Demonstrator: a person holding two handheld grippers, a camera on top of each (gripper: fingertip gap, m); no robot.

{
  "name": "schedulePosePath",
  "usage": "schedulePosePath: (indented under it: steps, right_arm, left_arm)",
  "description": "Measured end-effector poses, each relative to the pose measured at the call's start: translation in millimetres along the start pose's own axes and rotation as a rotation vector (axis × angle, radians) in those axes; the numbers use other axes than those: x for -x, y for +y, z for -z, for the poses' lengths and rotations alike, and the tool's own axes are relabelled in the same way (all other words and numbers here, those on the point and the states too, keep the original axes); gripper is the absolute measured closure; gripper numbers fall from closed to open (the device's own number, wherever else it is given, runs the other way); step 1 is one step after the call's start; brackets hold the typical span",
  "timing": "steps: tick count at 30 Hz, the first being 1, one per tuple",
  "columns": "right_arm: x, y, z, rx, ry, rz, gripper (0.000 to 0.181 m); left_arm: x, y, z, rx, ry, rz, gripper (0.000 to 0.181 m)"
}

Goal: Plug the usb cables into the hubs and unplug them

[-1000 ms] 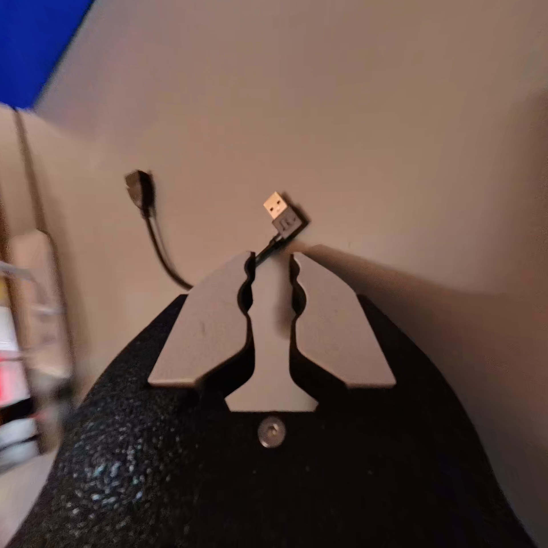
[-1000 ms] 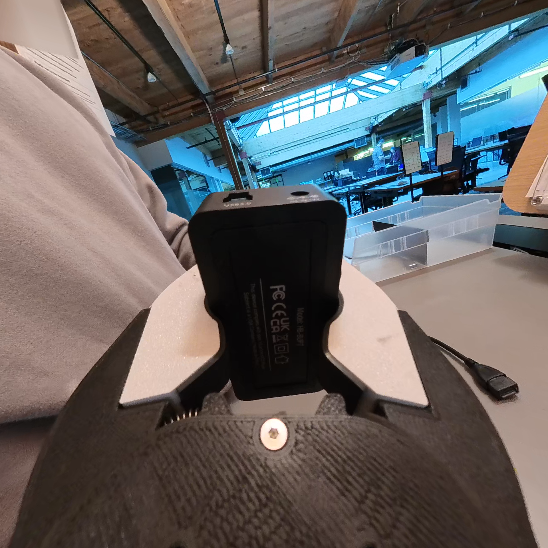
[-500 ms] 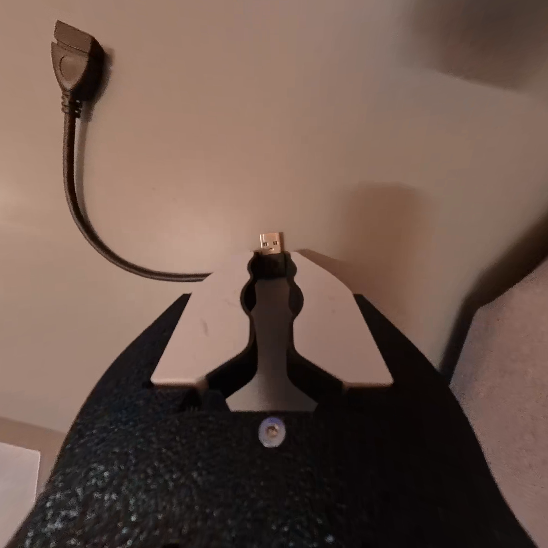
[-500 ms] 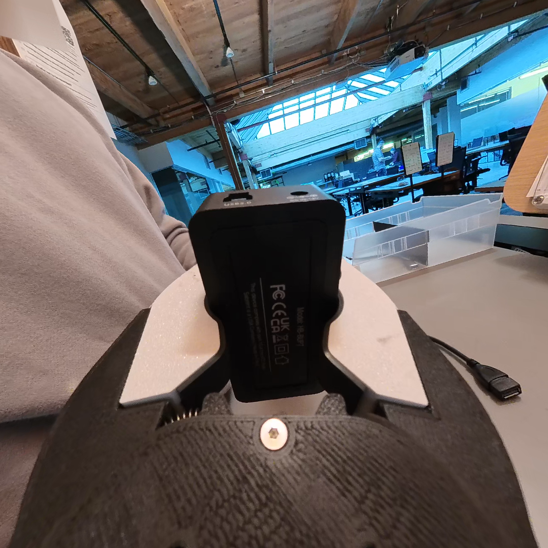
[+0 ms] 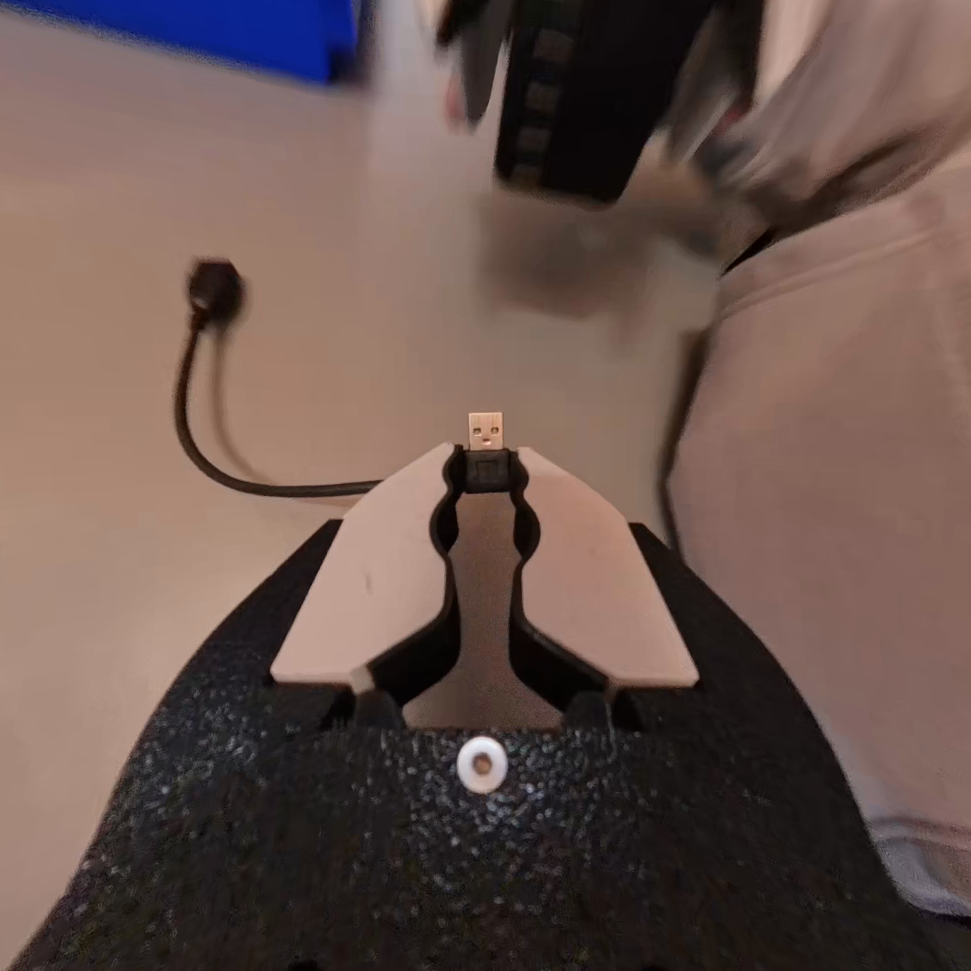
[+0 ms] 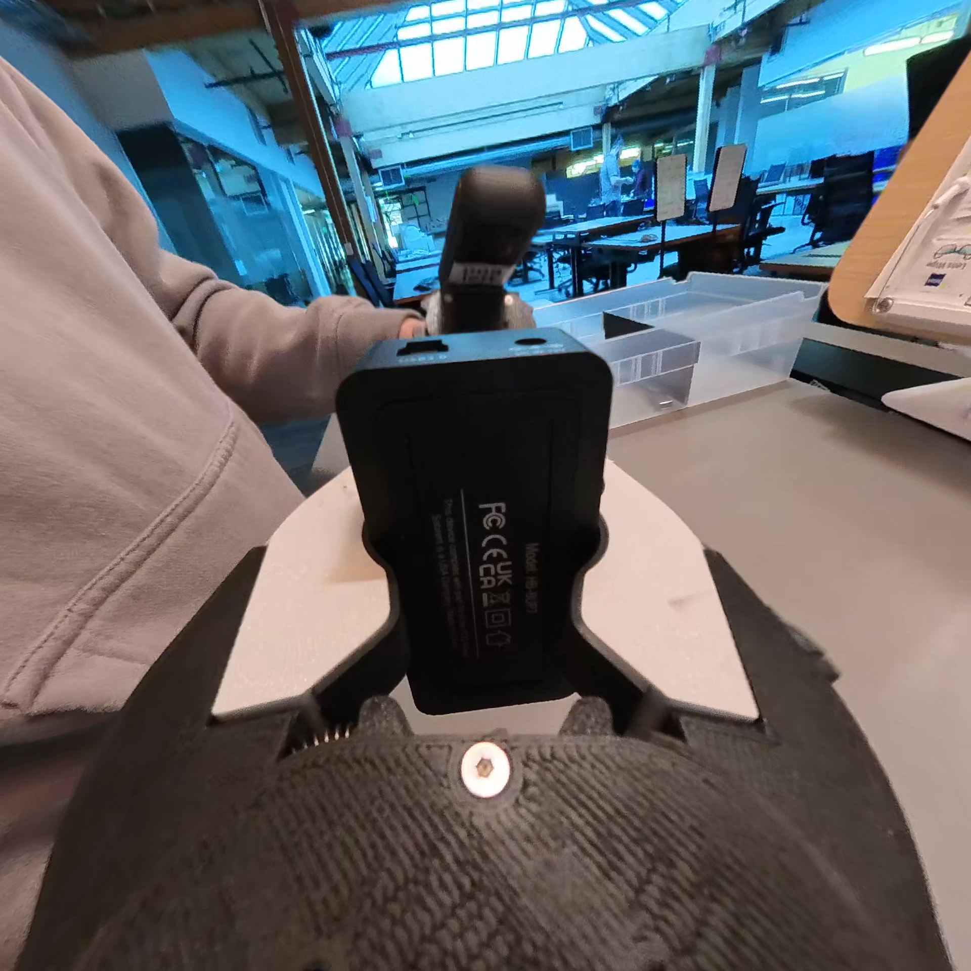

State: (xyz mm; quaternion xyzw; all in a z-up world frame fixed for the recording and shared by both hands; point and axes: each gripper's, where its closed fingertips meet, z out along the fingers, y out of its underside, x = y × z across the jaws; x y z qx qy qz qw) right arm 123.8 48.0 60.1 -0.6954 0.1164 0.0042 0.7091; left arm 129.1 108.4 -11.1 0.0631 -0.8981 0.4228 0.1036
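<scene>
My left gripper (image 5: 486, 462) is shut on the black body of a USB plug (image 5: 485, 438); its metal tip sticks out past the fingertips. The black cable (image 5: 210, 452) curves left over the table to its other connector (image 5: 213, 289). My right gripper (image 6: 481, 525) is shut on a black USB hub (image 6: 475, 499), held upright with its back facing the camera. In the left wrist view the hub (image 5: 567, 105) shows blurred at the upper right, above and beyond the plug. In the right wrist view the left gripper's handle (image 6: 488, 252) shows behind the hub.
The beige table (image 5: 131, 184) lies under the left gripper, with a blue object (image 5: 210, 31) at its far edge. A clear plastic tray (image 6: 683, 336) stands at the back of the table. The person's grey sleeve (image 6: 105, 368) fills the left of the right wrist view.
My left gripper has lifted and swung toward the hub with the plug; the hub and right gripper now appear in its view. The right gripper tilted a little, and the left gripper's handle came into its view.
</scene>
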Motion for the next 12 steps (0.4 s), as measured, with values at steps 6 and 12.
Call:
schedulePosePath:
  steps: [6, 12]
  right_arm:
    - [12, -1, -17, 0.051, -0.045, 0.044, 0.108]
    - [15, 0, -25, 0.032, -0.069, 0.037, 0.108]
  left_arm:
    - [-15, -36, 35, -0.165, 0.107, -0.031, 0.166]
    - [-20, -45, 38, 0.002, 0.043, -0.009, 0.166]
